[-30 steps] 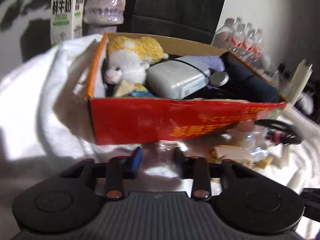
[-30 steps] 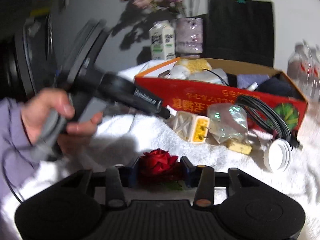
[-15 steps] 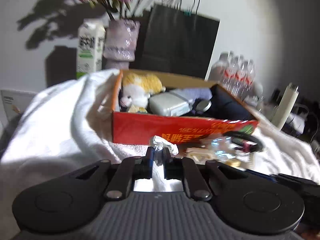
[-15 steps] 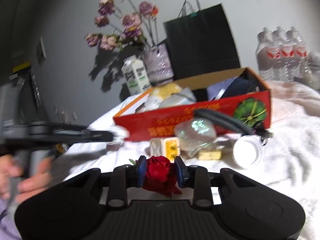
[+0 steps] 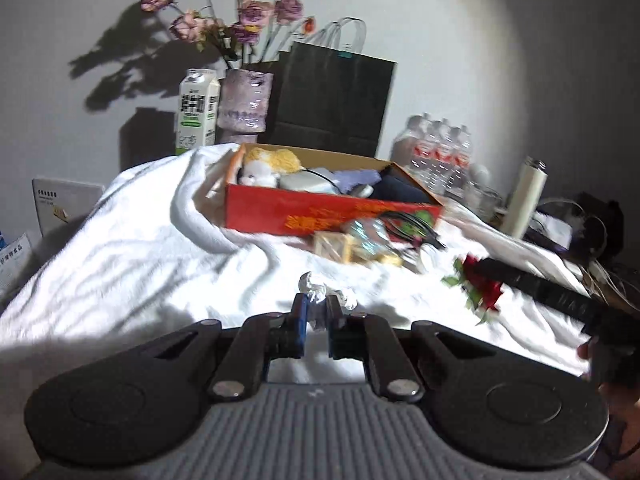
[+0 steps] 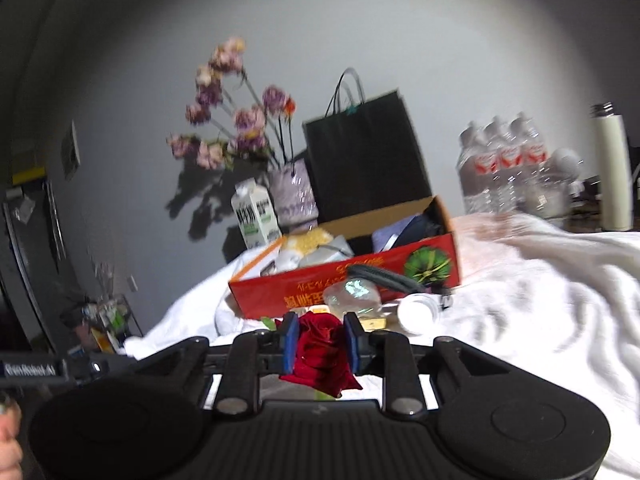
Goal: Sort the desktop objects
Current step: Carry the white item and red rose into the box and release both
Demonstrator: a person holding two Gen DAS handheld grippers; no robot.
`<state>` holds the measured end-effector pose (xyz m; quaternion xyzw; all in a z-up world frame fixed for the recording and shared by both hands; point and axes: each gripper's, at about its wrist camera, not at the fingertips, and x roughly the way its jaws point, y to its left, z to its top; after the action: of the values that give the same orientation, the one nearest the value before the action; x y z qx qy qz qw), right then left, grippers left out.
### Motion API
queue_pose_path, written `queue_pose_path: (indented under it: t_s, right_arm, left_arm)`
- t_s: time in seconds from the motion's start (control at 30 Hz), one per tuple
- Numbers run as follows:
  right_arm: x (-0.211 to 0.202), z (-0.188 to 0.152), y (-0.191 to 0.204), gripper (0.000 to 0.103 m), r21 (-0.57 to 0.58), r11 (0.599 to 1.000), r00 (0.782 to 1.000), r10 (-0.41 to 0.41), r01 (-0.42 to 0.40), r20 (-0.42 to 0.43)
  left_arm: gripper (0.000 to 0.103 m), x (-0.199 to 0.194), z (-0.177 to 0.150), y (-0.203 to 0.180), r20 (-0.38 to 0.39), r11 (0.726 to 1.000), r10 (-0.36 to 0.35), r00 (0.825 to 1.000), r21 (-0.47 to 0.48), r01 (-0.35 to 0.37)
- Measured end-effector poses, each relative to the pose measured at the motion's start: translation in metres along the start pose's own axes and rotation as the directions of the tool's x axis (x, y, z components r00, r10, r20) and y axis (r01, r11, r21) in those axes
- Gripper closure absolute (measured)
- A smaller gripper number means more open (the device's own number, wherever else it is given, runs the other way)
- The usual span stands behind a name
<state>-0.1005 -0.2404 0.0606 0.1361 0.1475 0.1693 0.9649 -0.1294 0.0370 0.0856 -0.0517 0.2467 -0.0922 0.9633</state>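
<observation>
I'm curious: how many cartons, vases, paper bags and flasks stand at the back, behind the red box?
Milk carton: 1
Vase of flowers: 1
Black paper bag: 1
White flask: 1
Total: 4

Bare white blanket (image 5: 132, 264) left; clutter (image 5: 360, 242) fronts the red box (image 5: 280, 210).

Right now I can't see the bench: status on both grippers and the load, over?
Left gripper shut on crumpled white wad. Right gripper just closing, shut on red rose. Red box ahead, clutter at its front.
</observation>
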Motion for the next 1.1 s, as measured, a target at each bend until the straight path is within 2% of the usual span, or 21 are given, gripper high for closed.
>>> queue_pose_path:
  t_s: [0.13, 0.4, 0.53, 0.7, 0.87, 0.97, 1.1]
  right_arm:
    - [-0.038, -0.001, -0.005, 0.080, -0.009, 1.000, 0.999, -0.027, 0.028, 0.035]
    - [-0.068, -0.012, -0.004, 0.080, -0.033, 0.998, 0.998, -0.061, 0.061, 0.017]
    - [-0.071, -0.007, 0.001, 0.080, -0.049, 0.998, 0.999, -0.039, 0.041, 0.032]
    - [-0.065, 0.025, 0.006, 0.080, -0.078, 0.997, 0.998, 0.029, -0.025, 0.047]
    - [-0.032, 0.081, 0.011, 0.081, -0.151, 0.987, 0.996, 0.070, -0.062, 0.052]
    - [0.009, 0.121, 0.013, 0.081, -0.174, 0.980, 0.995, 0.102, -0.096, 0.022]
    - [0.092, 0.166, 0.007, 0.081, -0.158, 0.983, 0.995, 0.092, -0.097, -0.038]
  left_arm:
    - [0.093, -0.011, -0.016, -0.020, 0.023, 0.996, 0.042, 0.999, 0.077, -0.044]
    - [0.093, -0.021, -0.023, -0.017, 0.035, 0.998, 0.033, 0.999, 0.058, -0.035]
    - [0.093, -0.025, -0.014, -0.009, 0.055, 0.999, 0.016, 0.998, 0.029, -0.017]
    - [0.093, -0.017, 0.025, 0.006, 0.084, 0.999, -0.051, 0.995, 0.022, 0.049]
    - [0.093, 0.030, 0.092, 0.019, 0.045, 0.997, -0.075, 0.996, -0.006, 0.075]
    - [0.093, 0.075, 0.135, 0.024, 0.004, 0.998, -0.063, 0.998, -0.022, 0.063]
    - [0.093, 0.152, 0.180, 0.019, -0.043, 0.999, 0.013, 0.999, 0.047, -0.011]
